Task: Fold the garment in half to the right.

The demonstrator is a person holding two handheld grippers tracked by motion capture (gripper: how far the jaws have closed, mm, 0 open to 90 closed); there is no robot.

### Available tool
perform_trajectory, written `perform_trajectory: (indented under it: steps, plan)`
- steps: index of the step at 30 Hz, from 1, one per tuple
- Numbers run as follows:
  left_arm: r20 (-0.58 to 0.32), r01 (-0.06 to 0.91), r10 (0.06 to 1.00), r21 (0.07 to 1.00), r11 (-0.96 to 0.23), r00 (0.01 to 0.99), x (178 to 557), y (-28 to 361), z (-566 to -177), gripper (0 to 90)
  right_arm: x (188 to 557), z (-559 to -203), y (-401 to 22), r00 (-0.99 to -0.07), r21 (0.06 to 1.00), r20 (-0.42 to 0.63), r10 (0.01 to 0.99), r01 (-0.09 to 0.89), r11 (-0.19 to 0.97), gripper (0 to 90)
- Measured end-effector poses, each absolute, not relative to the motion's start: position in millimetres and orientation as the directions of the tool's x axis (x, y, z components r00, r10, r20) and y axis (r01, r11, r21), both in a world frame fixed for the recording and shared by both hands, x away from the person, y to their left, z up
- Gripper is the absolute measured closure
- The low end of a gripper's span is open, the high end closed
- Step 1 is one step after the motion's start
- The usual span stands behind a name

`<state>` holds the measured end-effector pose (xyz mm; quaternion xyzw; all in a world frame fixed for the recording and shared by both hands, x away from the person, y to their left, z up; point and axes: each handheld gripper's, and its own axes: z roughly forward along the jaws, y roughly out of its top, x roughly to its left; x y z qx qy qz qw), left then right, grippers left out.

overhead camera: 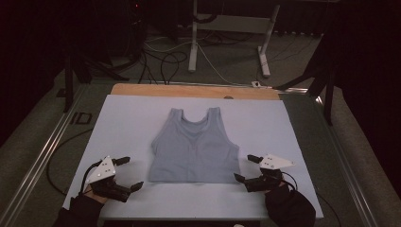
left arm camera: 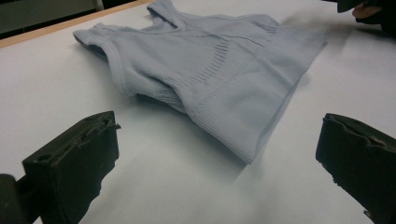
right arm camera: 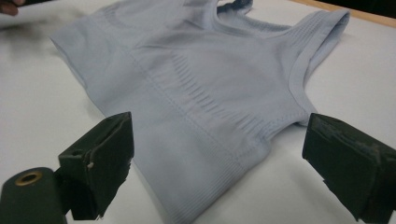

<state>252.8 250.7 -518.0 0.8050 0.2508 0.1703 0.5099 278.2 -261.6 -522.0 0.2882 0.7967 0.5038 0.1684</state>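
Grippers: two, one in each gloved hand, both low at the near edge of the worktop (overhead camera: pixel 123 113).
Left gripper (overhead camera: pixel 128 173): near the near left corner, jaws spread wide with nothing between them, aimed at the garment's lower left corner; in the left gripper view both black jaws frame bare white surface with the hem just beyond.
Right gripper (overhead camera: pixel 247 167): near the near right corner, jaws also spread wide and holding nothing, its tips just beside the garment's lower right corner; in the right gripper view the ribbed hem lies between and ahead of the jaws, not pinched.
Tank top (overhead camera: pixel 195 145): one, light blue-grey, ribbed, lying flat and face up at the middle of the worktop, straps toward the far edge, hem toward the near edge, between the two grippers.
Worktop: one white sheet with a wooden strip (overhead camera: pixel 189 90) along its far edge.
Hands: two, in dark gloves.
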Motion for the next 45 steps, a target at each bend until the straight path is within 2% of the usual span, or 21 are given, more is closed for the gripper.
perform_trajectory:
  steps: [12,24,45]
  plan:
    - [0.014,0.238,0.563,0.897,-0.372,0.826,253,243,-513,0.5,275,-517,-256,-0.78,0.899,0.013,0.625,0.283,0.334,9.0]
    - [0.038,0.204,0.542,0.903,-0.379,0.839,253,238,-491,0.5,277,-491,-249,-0.789,0.915,0.001,0.614,0.248,0.318,9.0]
    - [0.057,0.202,0.557,0.898,-0.392,0.828,267,233,-456,0.5,321,-438,-212,-0.824,0.927,-0.068,0.563,0.157,0.342,9.0]
